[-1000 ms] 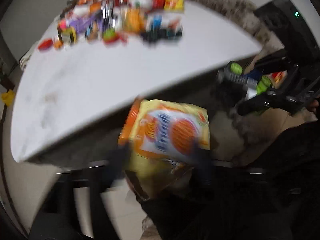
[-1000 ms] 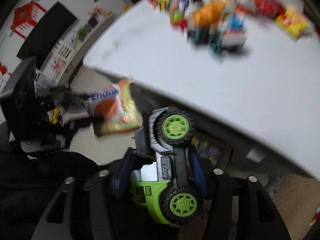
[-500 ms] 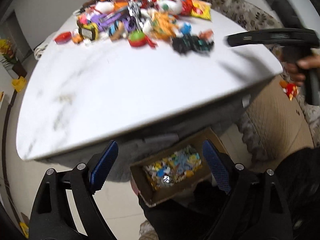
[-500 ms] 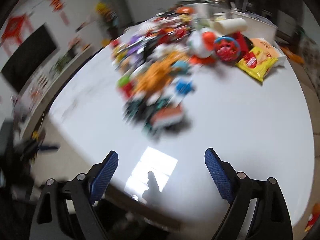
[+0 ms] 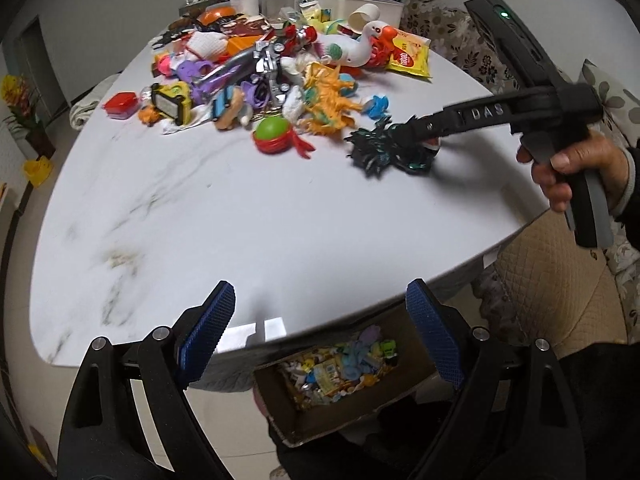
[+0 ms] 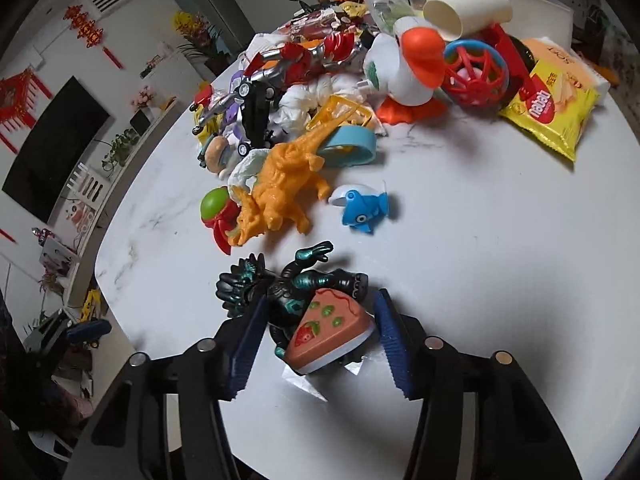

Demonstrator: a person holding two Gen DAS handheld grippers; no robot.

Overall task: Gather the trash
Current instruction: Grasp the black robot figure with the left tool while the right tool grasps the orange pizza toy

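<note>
White marble table (image 6: 460, 240), toys heaped upper centre. Right gripper (image 6: 316, 334), jaws just closing, brackets black dragon (image 6: 280, 284) and cake slice (image 6: 330, 330), lower centre; two objects may slip. Left gripper (image 5: 320, 332) gapes empty above box (image 5: 340, 376).

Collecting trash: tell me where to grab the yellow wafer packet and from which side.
Take the yellow wafer packet by its flat crimped end seam, coming from the bare table side; it lies flat, and the red cage ball crowds its far end.
</note>
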